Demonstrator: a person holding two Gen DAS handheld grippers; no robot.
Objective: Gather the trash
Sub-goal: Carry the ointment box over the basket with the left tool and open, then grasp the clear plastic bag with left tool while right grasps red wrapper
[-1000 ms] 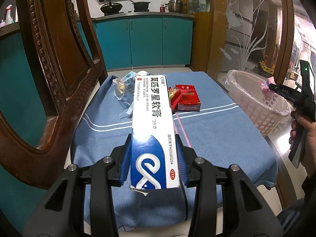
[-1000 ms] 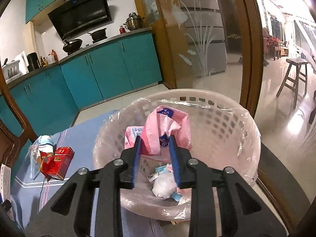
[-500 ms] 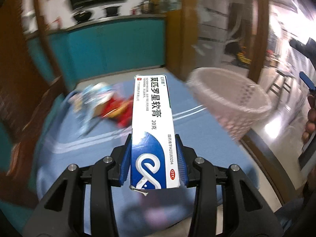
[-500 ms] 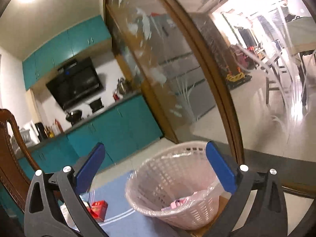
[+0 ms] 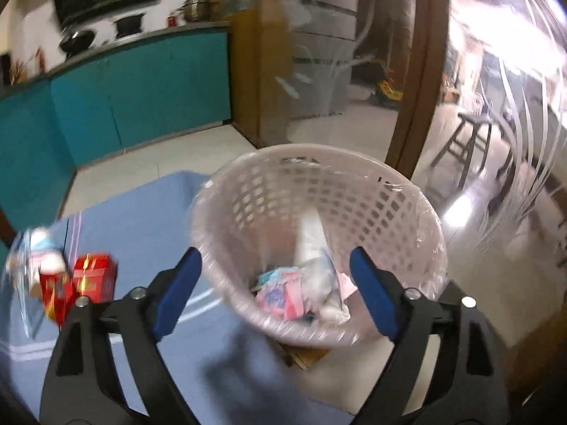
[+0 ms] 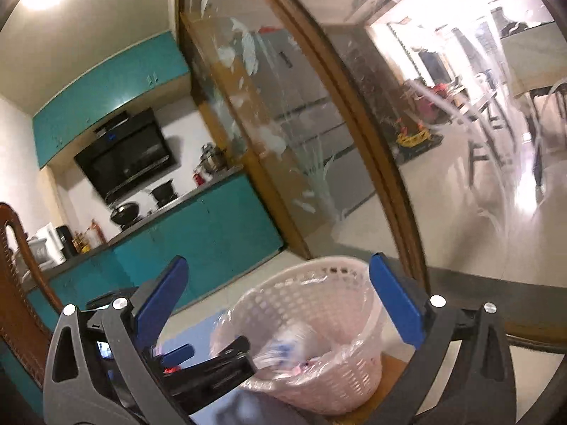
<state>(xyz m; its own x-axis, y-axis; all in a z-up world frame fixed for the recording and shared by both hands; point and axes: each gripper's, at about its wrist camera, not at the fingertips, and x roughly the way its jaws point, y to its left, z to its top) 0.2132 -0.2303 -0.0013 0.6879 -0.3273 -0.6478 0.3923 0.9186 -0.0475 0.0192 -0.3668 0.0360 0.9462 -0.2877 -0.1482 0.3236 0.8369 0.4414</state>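
Left gripper (image 5: pixel 274 294) jaws opening, empty, over basket (image 5: pixel 407 191) (box blurred inside). Right gripper (image 6: pixel 278 304) wide, empty. Clear the rim before retreating.

This is a home, in the kitchen. Teal cupboards (image 6: pixel 212 226) run along the wall, with pots (image 6: pixel 163 191) on the stove and a black hood (image 6: pixel 127 156) above. A carved wooden chair (image 6: pixel 17 283) stands near, and a glass sliding door (image 5: pixel 354 71) leads to another room with stools (image 5: pixel 471 141).

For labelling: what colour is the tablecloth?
Blue tablecloth with thin white stripes; clearest in the left wrist view.
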